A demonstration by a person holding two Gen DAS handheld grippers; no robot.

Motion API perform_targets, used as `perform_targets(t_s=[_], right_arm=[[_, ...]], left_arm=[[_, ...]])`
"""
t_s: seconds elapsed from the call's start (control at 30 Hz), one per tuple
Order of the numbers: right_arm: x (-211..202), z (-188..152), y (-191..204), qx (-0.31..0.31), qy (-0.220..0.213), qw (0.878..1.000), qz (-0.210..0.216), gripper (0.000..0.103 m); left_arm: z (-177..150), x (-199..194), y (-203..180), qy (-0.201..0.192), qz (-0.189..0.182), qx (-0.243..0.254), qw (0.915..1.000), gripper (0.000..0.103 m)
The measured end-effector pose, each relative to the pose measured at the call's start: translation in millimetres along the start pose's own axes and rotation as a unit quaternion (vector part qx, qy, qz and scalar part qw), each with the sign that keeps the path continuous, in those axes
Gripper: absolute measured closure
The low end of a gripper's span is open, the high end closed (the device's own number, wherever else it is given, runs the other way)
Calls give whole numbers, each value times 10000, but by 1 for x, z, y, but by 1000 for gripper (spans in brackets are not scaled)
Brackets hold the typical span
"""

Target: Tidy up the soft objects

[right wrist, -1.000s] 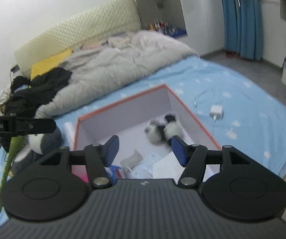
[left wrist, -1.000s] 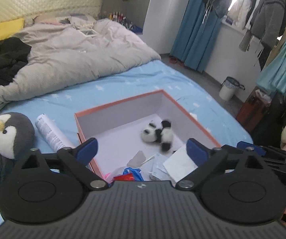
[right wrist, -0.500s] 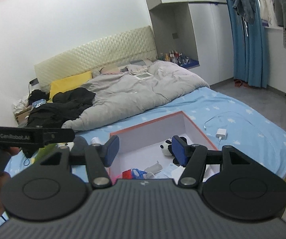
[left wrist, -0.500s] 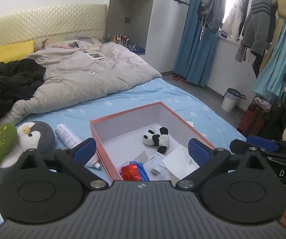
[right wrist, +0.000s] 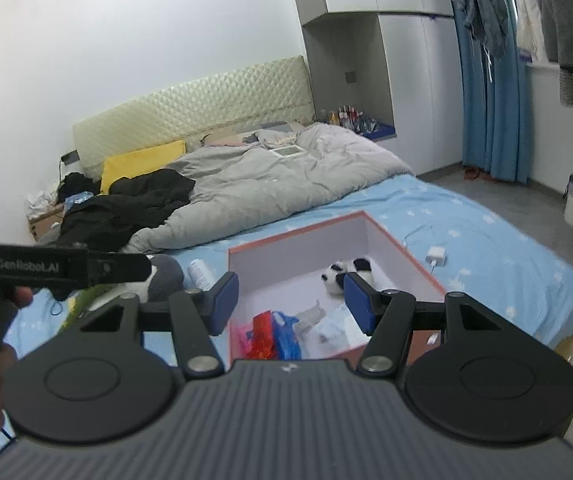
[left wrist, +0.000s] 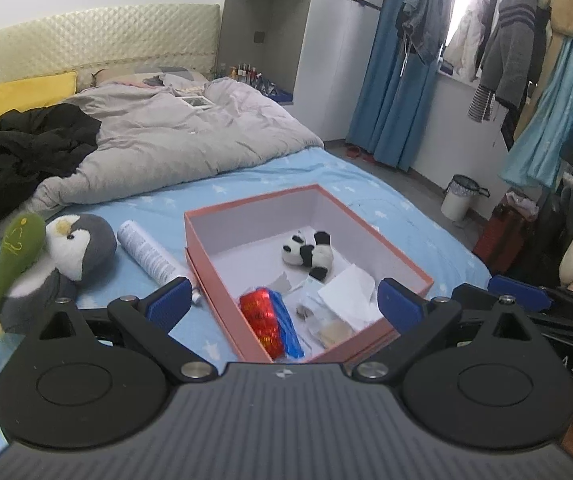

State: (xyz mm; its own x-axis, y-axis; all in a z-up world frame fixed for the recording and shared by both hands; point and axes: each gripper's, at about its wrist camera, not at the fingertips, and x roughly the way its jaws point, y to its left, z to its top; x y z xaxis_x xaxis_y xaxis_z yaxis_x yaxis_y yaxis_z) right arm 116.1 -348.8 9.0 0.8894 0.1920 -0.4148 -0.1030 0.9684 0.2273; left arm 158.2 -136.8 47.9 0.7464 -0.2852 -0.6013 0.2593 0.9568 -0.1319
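Observation:
An open orange box (left wrist: 214,216) with a white inside sits on the blue bed sheet. A small panda plush (left wrist: 308,253) lies in it, also in the right wrist view (right wrist: 344,274), with papers and a red and blue packet (left wrist: 270,320). A grey penguin plush (left wrist: 74,244) and a green soft stick (left wrist: 2,272) lie left of the box. My left gripper (left wrist: 284,304) is open and empty, held back above the box's near edge. My right gripper (right wrist: 292,300) is open and empty, also above the near edge.
A white tube (left wrist: 146,254) lies between penguin and box. A grey duvet (left wrist: 174,144) and black clothes (left wrist: 26,148) cover the bed's far half. A white charger (right wrist: 436,258) lies right of the box. A bin (left wrist: 460,196) and hanging clothes stand at right.
Both grippers have pulled back and up from the box, so more of the room shows. The panda plush has come to rest in the box. Both stay open.

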Motion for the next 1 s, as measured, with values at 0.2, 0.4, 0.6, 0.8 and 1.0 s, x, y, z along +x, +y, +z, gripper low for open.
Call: perform_targets(t_s=[0.2, 0.4, 0.6, 0.8, 1.0], right_arm=[[-2, -18, 1, 123, 140, 9998, -28, 42], [-3, -32, 4, 93, 235, 9996, -83, 42], [-5, -41, 0, 146, 310, 9993, -130, 42], [-2, -40, -1, 92, 319, 9992, -205, 27], [-2, -41, -1, 29, 318, 9988, -372, 6]], left_arm=[[-19, 0, -1, 155, 7, -3, 9999, 2], [-35, 1, 2, 341, -42, -153, 9993, 2], [-43, 4, -1, 420, 66, -52, 9991, 2], [-43, 3, 4, 423, 89, -140, 9990, 2], [-42, 1, 8, 396, 93, -173, 9990, 2]])
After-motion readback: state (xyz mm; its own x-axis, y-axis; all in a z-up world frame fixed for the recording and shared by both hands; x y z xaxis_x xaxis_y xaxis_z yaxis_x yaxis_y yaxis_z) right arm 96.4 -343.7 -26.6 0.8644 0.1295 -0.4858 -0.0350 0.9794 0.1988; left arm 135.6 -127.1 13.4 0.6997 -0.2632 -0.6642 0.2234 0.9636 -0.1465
